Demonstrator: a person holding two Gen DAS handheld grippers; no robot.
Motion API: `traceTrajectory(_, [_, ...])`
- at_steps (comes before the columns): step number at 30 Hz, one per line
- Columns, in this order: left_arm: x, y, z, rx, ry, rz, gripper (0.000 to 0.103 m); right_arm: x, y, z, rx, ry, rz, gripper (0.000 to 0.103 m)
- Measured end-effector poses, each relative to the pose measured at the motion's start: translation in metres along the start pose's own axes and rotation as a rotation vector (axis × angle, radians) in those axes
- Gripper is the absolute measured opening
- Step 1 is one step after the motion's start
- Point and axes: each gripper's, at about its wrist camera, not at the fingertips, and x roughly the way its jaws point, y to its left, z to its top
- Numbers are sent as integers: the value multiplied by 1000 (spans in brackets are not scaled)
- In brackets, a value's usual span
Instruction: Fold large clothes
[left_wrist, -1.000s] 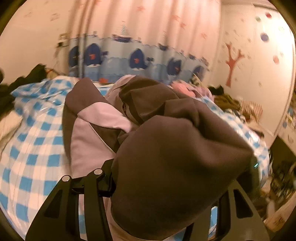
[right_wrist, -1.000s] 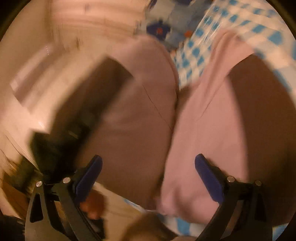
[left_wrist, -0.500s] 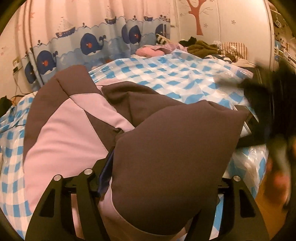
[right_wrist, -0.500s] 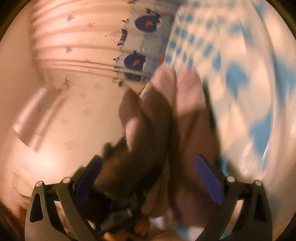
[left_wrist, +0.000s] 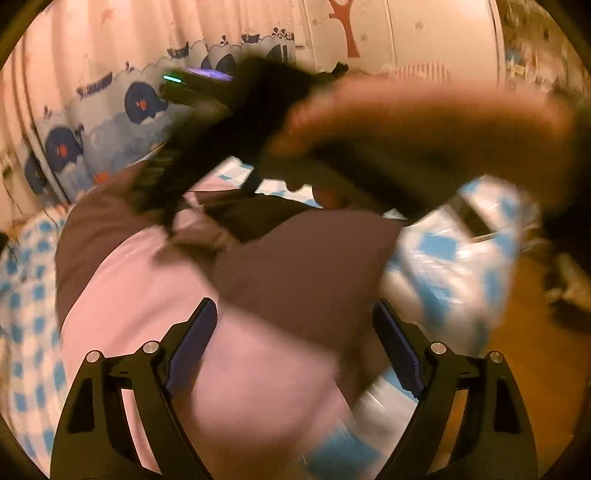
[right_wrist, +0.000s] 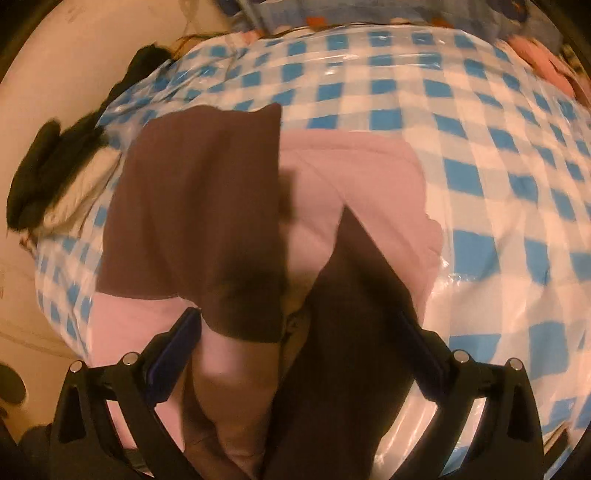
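Observation:
A brown and pink garment (left_wrist: 155, 302) lies partly folded on the blue-checked bed cover (left_wrist: 458, 251). My left gripper (left_wrist: 295, 332) hovers low over its near end. Its jaws are opening, and the brown fold (left_wrist: 306, 266) lies between the blue pads (left_wrist: 192, 332) without being pressed. My right gripper (right_wrist: 299, 332) points down over the same garment (right_wrist: 199, 192). It stands open, with a brown sleeve (right_wrist: 343, 332) running under it between its fingers. In the left wrist view the right gripper's black body (left_wrist: 221, 129) and a forearm (left_wrist: 406, 122) cross the upper frame, blurred.
The checked cover (right_wrist: 480, 129) spreads wide to the right of the garment. Dark and white clothes (right_wrist: 55, 177) are heaped at the bed's left edge and pink ones (right_wrist: 546, 62) at the far corner. A whale-print curtain (left_wrist: 92, 129) hangs behind; wooden floor (left_wrist: 535, 332) lies at right.
My left jaws have spread and let go of the brown fold, which now rests on the garment. My right gripper has swung from facing the wall to pointing down over the garment.

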Motion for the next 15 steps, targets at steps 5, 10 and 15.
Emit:
traceTrajectory(5, [-73, 62, -2, -198, -157, 23, 82, -11, -18, -21, 40, -9, -39, 96])
traceTrajectory(10, [-30, 131, 15, -402, -155, 32, 82, -11, -14, -16, -26, 34, -209, 96])
traceTrajectory(15, [57, 122, -4, -405, 6, 27, 88, 21, -63, -51, 84, 38, -179, 96])
